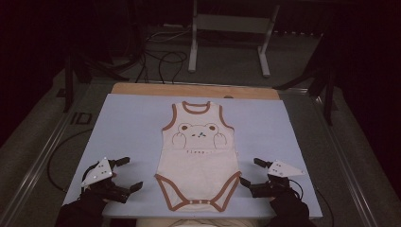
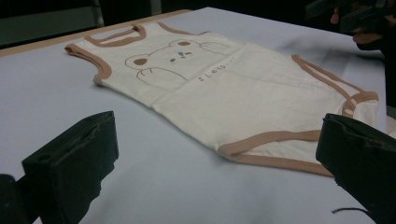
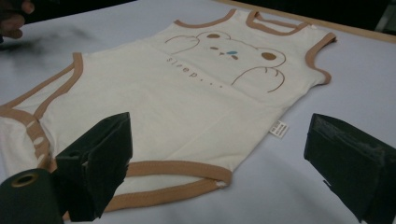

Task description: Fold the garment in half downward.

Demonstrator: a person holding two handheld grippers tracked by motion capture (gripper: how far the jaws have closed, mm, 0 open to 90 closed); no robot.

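The pale blue table cover [image 1: 127, 123] is taking up most of the high view, and the cream baby bodysuit [image 1: 198, 151] with the brown trim and bear print is lying flat in the middle of it, neck hole pointing away from the person. The two grippers are sitting either side of its bottom end — left gripper [image 1: 127, 174] off to its left with a clear gap, right gripper [image 1: 250, 171] just beside the right leg opening. Both are standing with jaws spread wide, holding nothing, and neither is touching the fabric.
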